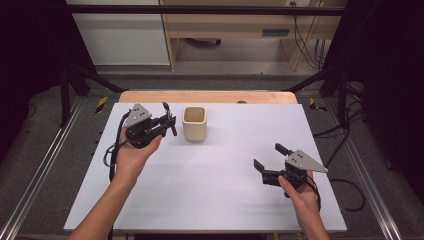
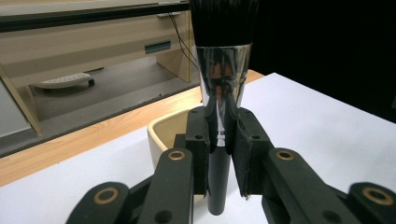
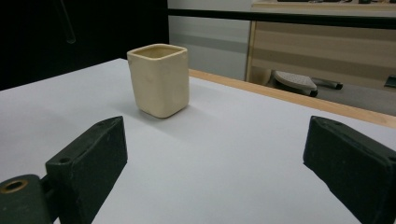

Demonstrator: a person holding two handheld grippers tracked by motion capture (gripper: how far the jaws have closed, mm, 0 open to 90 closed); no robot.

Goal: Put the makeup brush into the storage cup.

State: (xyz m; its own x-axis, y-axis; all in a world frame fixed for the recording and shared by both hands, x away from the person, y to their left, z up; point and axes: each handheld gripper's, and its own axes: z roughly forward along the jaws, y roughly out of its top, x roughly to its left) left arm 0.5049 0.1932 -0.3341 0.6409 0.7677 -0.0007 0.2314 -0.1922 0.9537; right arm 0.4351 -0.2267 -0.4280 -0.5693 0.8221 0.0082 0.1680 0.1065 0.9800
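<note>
The left gripper (image 1: 169, 120) clamps a brush (image 2: 223, 79), bristles up, its long axis upright; the cup (image 1: 194, 123) stands just beside at 3 o'clock on the worktop (image 1: 215, 170); the right gripper (image 1: 269, 156) gapes empty, farther off.

One cup (image 1: 194, 123) stands on the tabletop (image 1: 210, 170), one brush (image 2: 223, 65) is held, and two grippers are present

brush (image 2: 223, 70): we see a black handle, shiny chrome ferrule and dark bristles, upright at centre frame, clamped at the handle | cup (image 1: 194, 123): we see a cream square-sided cup, upright and open-topped, at upper centre of the high view
</note>
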